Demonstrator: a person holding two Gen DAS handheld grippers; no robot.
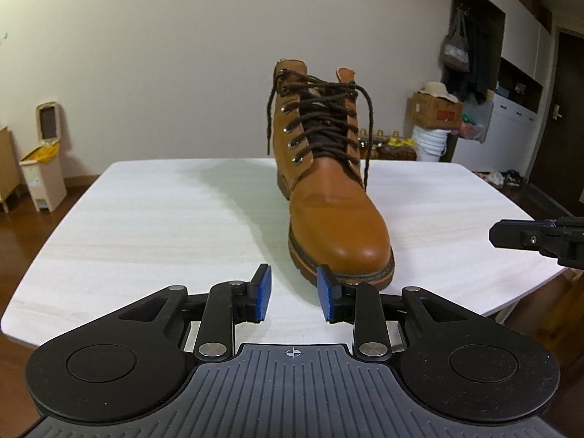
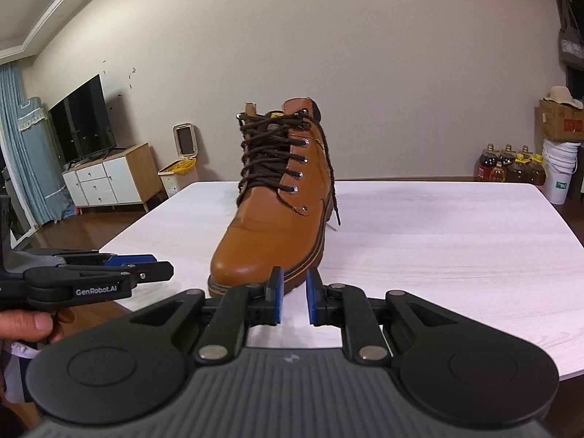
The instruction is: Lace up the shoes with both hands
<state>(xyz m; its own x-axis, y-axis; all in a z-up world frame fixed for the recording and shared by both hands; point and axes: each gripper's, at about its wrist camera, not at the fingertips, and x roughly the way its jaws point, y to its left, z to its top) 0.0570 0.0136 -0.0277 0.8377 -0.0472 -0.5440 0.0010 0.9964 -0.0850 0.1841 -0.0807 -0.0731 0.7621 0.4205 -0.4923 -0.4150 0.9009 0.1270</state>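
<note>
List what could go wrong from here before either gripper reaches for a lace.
1. The loose lace ends hang thin and limp down both sides of the boot; jaws could easily close on air or pinch the leather instead.
2. The boot stands unheld on the smooth white table, so a one-sided tug may slide or tip it.
3. The left gripper and right gripper, both open, sit low by the toe; rising toward the laces, either could bump it.

left wrist: low, near boot [image 1: 328, 182] toe | right wrist: same
</note>
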